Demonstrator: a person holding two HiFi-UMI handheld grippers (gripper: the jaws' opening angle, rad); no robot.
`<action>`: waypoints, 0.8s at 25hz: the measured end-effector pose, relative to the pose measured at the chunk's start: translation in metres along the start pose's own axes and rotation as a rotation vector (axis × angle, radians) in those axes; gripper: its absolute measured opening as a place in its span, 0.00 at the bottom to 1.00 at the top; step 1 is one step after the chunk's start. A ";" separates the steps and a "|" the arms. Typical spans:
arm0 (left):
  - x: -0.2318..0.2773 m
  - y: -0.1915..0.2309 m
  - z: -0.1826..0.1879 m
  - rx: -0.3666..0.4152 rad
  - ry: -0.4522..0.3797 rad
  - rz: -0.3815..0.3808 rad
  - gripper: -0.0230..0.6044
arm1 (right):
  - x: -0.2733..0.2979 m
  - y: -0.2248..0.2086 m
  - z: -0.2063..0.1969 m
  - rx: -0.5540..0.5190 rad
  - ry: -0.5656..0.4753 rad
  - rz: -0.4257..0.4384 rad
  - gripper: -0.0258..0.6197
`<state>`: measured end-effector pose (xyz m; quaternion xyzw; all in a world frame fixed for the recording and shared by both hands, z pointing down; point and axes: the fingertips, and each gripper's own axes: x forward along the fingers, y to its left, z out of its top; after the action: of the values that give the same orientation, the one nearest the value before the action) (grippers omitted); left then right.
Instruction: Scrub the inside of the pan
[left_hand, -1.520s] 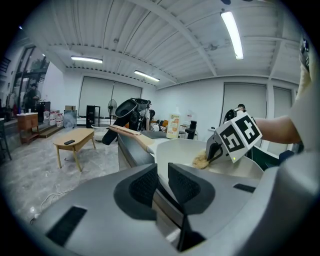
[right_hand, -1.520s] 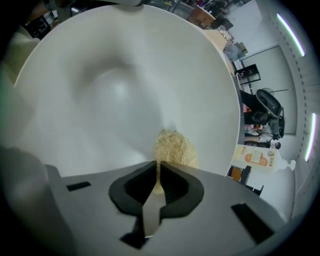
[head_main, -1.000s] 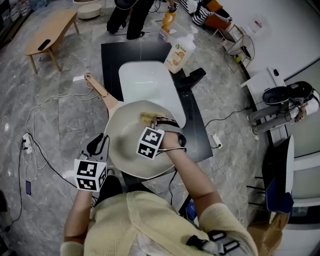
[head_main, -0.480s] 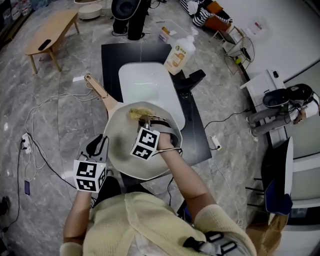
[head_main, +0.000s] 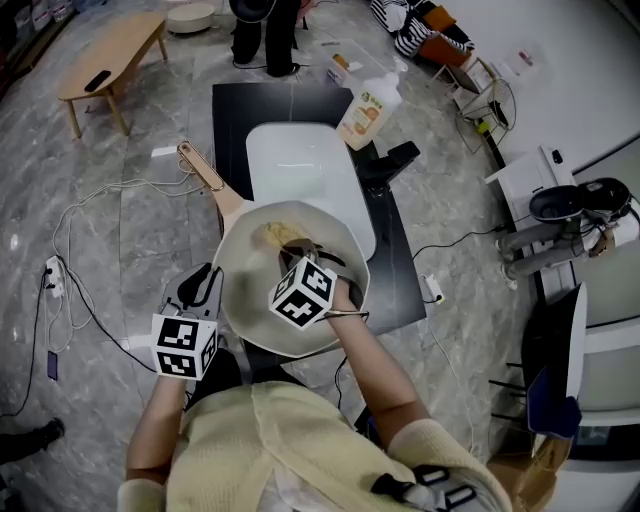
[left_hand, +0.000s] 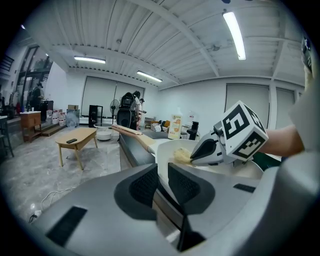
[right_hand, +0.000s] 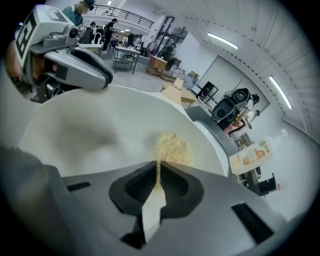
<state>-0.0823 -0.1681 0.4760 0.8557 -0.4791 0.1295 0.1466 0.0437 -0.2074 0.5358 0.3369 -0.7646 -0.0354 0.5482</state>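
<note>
Your left tool (left_hand: 162, 184): clamped on the rim of the cream pan (head_main: 250, 285). Your right tool (right_hand: 158, 182): closed on a yellow scrub pad (right_hand: 172, 149), which is pressed against the pan's inside.

text: nothing we can actually read | bottle (head_main: 363, 108) label: orange print, too small for us to make out, lol

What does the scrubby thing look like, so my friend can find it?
Find the black table, then the big cream pan with the long handle at its near end. Inside the pan, the scrub pad is the small fuzzy yellowish clump pinched in the right gripper, the only tufty thing against the smooth pan.
</note>
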 end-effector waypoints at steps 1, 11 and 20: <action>0.000 0.000 0.000 0.000 0.000 0.001 0.14 | 0.000 0.000 -0.003 0.008 0.018 -0.003 0.09; -0.002 0.000 0.000 0.003 -0.006 0.005 0.14 | 0.006 0.000 -0.025 0.093 0.129 -0.013 0.09; -0.001 -0.001 0.000 -0.015 -0.012 0.012 0.14 | 0.021 0.022 -0.011 0.045 0.121 0.046 0.09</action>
<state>-0.0821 -0.1672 0.4755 0.8525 -0.4862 0.1216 0.1490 0.0392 -0.1986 0.5670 0.3332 -0.7381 0.0149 0.5865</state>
